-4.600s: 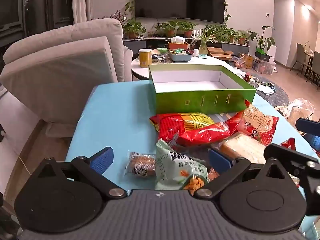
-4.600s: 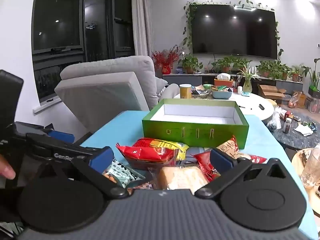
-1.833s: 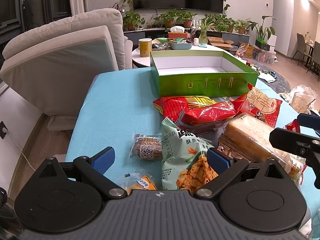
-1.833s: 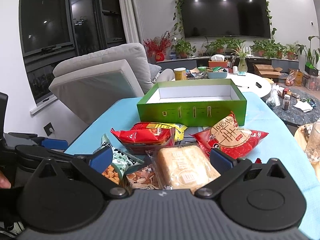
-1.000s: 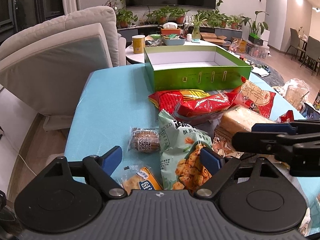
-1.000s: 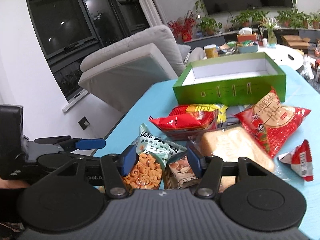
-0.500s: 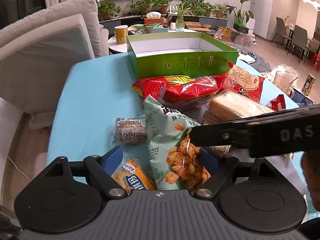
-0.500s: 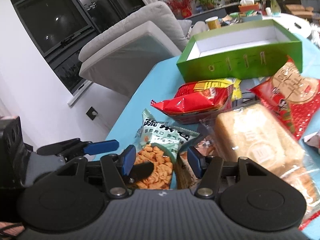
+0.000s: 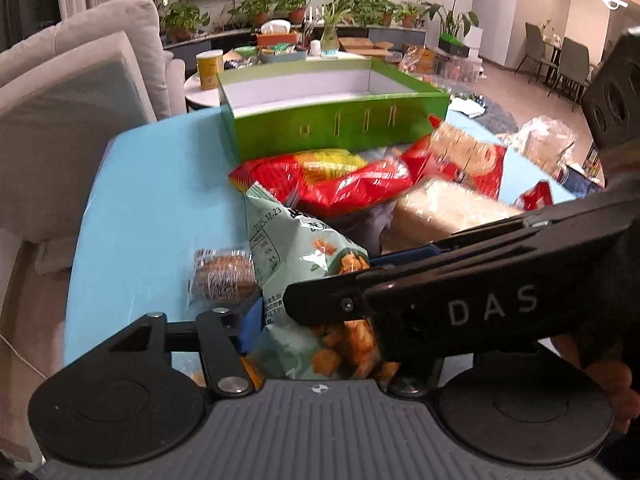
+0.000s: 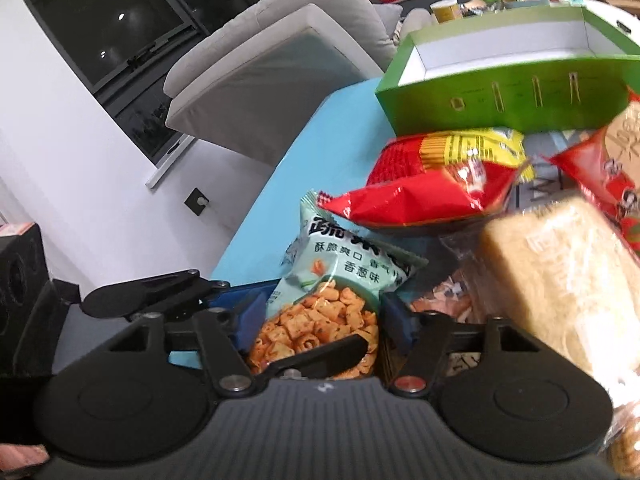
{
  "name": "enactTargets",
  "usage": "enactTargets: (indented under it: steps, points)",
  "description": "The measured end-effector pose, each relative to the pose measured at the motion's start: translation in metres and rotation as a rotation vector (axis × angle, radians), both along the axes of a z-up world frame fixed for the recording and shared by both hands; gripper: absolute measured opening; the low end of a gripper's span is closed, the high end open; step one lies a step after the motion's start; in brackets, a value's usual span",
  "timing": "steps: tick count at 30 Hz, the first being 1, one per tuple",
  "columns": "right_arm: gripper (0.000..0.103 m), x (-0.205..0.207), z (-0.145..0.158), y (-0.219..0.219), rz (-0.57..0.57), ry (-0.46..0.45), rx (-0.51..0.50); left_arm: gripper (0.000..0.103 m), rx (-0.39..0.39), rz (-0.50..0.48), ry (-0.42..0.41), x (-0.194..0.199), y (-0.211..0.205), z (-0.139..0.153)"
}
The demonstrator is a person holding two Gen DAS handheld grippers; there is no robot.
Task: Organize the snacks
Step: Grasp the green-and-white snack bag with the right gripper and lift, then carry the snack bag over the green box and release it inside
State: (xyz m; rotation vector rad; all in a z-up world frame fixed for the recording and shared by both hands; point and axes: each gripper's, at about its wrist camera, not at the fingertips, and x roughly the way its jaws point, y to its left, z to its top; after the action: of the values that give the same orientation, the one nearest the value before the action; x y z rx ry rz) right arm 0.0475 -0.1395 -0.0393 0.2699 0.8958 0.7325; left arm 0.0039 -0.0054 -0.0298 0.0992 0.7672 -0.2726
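Observation:
A pale green snack bag (image 9: 296,248) with orange crackers printed on it lies at the near end of a pile of snacks on the blue table (image 9: 152,184); it also shows in the right wrist view (image 10: 340,280). Both grippers close on its lower end. My left gripper (image 9: 320,320) has its blue pad at the bag's left edge, its right finger hidden behind the right gripper's arm. My right gripper (image 10: 316,324) holds the bag between its blue pads. An open green box (image 9: 336,120) stands behind the pile.
A red and yellow bag (image 9: 328,180), a red bag (image 9: 464,156), a wrapped bread loaf (image 9: 448,208) and a small brown wrapped cake (image 9: 222,276) lie around the green bag. A grey armchair (image 9: 72,112) stands left of the table.
Both grippers have moved in on the green bag and narrowed around its lower end. The right gripper's arm now crosses the left wrist view closer and larger.

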Motion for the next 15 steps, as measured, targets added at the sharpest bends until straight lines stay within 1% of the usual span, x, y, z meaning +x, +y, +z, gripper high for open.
enactTargets:
  steps: [2, 8, 15]
  points:
    - [0.097, -0.003, 0.007, -0.004, -0.007, -0.026, 0.008, 0.055, 0.002, -0.006, -0.026, 0.000, -0.001, 0.011]
    - [0.097, -0.014, 0.043, -0.021, -0.045, -0.133, 0.045, 0.055, 0.016, -0.041, -0.151, -0.006, -0.015, 0.048]
    - [0.097, 0.003, 0.074, -0.031, -0.075, -0.211, 0.092, 0.055, 0.019, -0.065, -0.252, 0.006, -0.029, 0.080]
